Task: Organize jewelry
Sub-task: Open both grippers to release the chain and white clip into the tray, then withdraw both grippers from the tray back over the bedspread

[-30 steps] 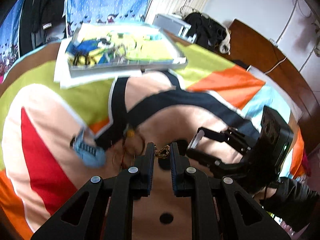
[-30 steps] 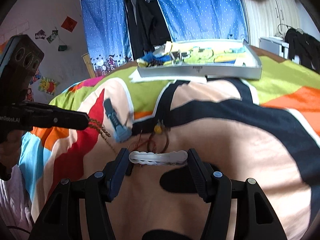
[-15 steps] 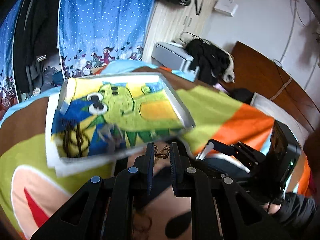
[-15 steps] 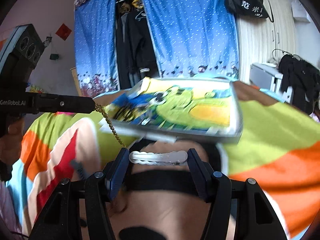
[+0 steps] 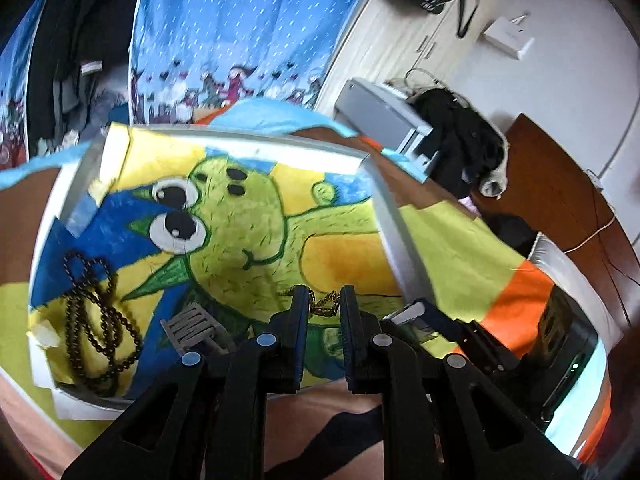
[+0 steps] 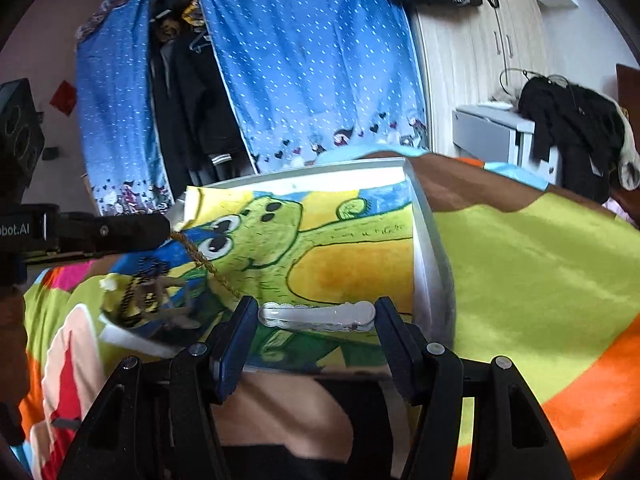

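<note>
Left view only: black bead necklace (image 5: 90, 316) lying in tray (image 5: 394, 232), far left.
Left gripper (image 5: 323, 308): jaws clamped on gold chain (image 5: 326, 307).
Right gripper (image 6: 316, 316): jaws clamped on clear hair clip (image 6: 316, 315), held crosswise, left to right.

Bright, even daylight in both wrist views, colours punchy, only soft shadows under the tongs on the bedspread (image 5: 452, 240). Heavy fisheye bend with black vignette in the corners, walls and curtain (image 6: 320, 60) curving hard toward the edges. Slight motion smear on the tray (image 5: 384, 216) rim and the beaded necklace (image 5: 92, 312); glare washing out the white wall at upper right.
</note>
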Tool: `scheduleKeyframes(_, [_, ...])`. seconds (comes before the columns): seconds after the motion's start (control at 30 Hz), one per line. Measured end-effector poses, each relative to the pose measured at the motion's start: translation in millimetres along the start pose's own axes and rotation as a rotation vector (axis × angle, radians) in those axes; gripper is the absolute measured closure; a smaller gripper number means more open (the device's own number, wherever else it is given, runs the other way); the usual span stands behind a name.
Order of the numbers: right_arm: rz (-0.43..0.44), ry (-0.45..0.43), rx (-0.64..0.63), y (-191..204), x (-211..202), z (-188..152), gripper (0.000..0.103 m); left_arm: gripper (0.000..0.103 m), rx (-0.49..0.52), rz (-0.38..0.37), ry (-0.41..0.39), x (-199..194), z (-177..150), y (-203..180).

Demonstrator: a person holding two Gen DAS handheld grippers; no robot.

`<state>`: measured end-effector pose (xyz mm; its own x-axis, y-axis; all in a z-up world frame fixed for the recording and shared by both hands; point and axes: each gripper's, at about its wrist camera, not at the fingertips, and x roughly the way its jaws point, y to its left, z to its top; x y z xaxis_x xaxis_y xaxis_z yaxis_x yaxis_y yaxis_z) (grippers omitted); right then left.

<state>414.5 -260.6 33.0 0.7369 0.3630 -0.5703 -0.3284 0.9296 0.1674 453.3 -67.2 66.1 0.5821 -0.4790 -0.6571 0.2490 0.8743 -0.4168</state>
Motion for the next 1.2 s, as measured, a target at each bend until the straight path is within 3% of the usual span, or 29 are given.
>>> scheduleKeyframes(0.23, [-0.037, 0.023, -0.012, -7, 17, -7, 0.044, 0.091, -0.047, 0.030, 0.088, 25, -5, 19])
scheduleKeyframes(0.47, [-0.048, 0.053, -0.010, -11, 25, -11, 0.044, 0.090, -0.065, 0.062, 0.115, 28, -3, 23])
scheduleKeyframes(0.53, [-0.048, 0.059, -0.009, -11, 23, -9, 0.038, 0.089, -0.063, 0.061, 0.114, 25, -1, 22])
scheduleKeyframes(0.67, [-0.060, 0.051, 0.002, -14, 17, -9, 0.032, 0.055, -0.048, 0.058, 0.058, 9, 3, 12])
scheduleKeyframes(0.83, [-0.091, 0.000, 0.026, -20, -13, -8, 0.024, 0.043, -0.024, 0.064, -0.020, -24, 2, -4])
scheduleKeyframes(0.9, [-0.098, -0.024, 0.035, -21, -28, -5, 0.019, 0.032, -0.015, 0.072, -0.061, -39, -2, -11])
scheduleKeyframes(1.0, [-0.108, -0.077, 0.052, -20, -54, -2, 0.004, 0.031, 0.032, 0.094, -0.125, -63, -10, -26])
scheduleKeyframes(1.2, [-0.113, -0.177, 0.055, 0, -112, -1, 0.000, 0.028, 0.102, 0.155, -0.231, -113, -47, -48])
